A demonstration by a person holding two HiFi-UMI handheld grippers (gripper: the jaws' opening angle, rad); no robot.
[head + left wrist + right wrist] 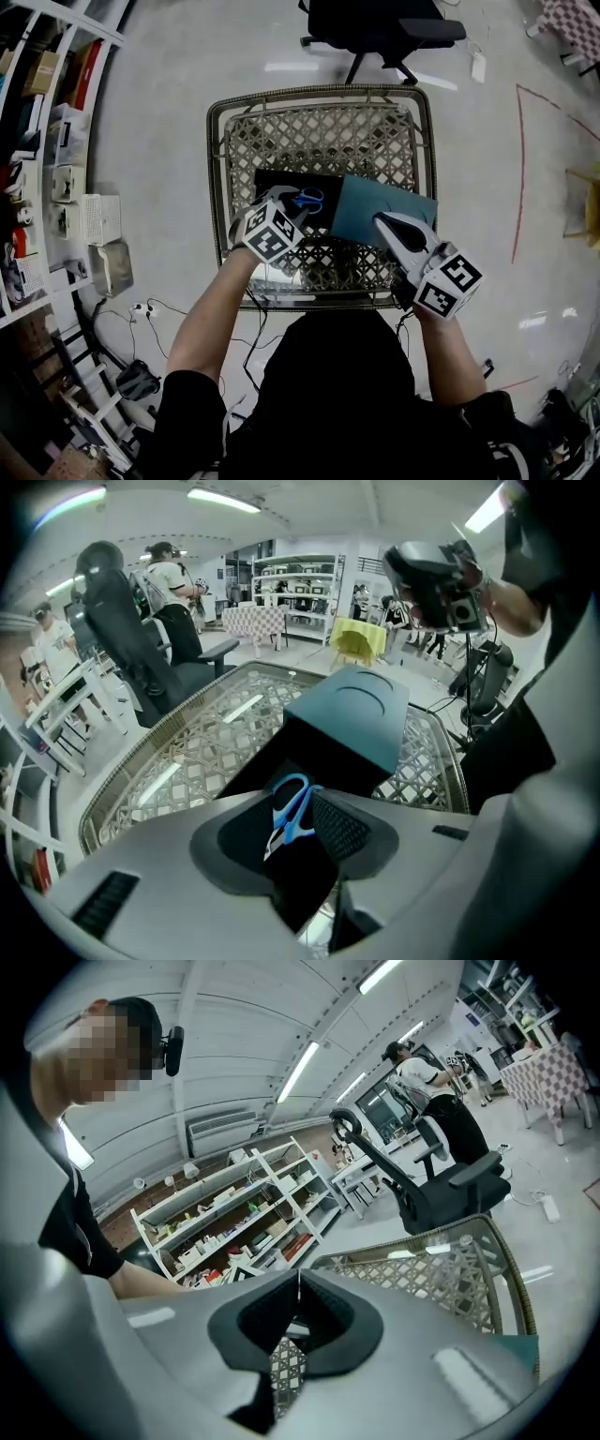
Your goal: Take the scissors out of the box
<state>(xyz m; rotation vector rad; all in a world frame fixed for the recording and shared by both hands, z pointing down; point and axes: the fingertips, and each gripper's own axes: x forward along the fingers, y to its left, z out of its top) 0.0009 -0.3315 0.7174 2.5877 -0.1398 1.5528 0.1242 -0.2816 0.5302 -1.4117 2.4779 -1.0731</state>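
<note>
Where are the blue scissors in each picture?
Head view: the blue scissors lie in the black box, near the middle of the picture.
Left gripper view: low in the middle, between the left gripper's open jaws.
Right gripper view: not in it.
Shared landmark: the woven table shows in all three.

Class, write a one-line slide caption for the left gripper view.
Left tool, jaws open, poised over blue-handled scissors lying in an open black box with raised teal lid.
</note>
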